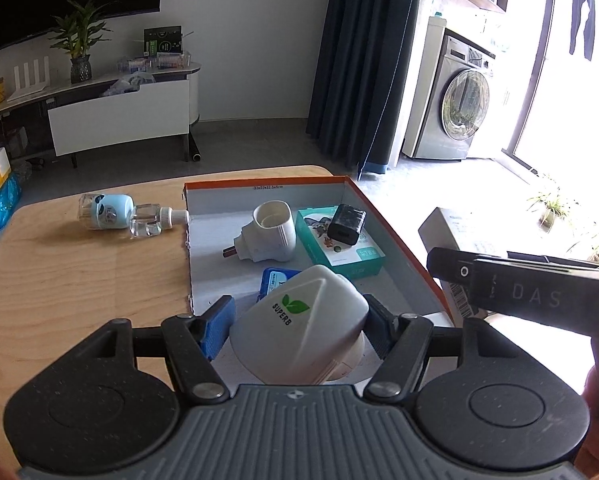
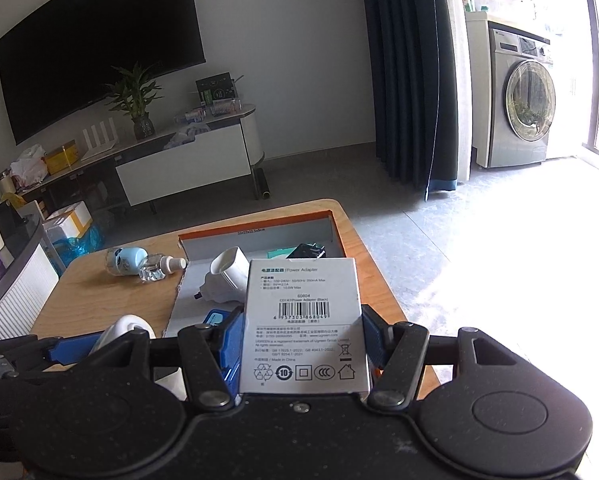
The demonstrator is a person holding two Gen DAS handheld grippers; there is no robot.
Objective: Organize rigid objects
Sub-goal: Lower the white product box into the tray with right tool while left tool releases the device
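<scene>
Orange-rimmed and grey inside, the shallow cardboard box [image 1: 391, 224] sits on the wooden table [image 1: 79, 280] and serves as the landmark. Left of the box, just outside its left wall, a pale blue vaporizer with a clear bottle [image 1: 127, 213] lies on its side, its white cap touching that wall.

Over the box's near left part, the left gripper [image 1: 299, 322] is closed on a white SUPERB plug-in device [image 1: 299, 332], the blue pads pressing it from both sides; whether it rests on the box floor cannot be told.

Inside the box, toward the middle, a second white plug-in device [image 1: 269, 232] lies with its round opening facing up. A blue packet [image 1: 273, 282] shows between it and the held device. Further right in the box, a teal carton [image 1: 339, 248] lies flat with a black charger [image 1: 346, 224] on top of it.

At the box's right side, the right gripper [image 2: 301, 340] is clamped on a white power adapter carton [image 2: 303, 320], held upright above the box's near right part, barcode side toward the camera.
</scene>
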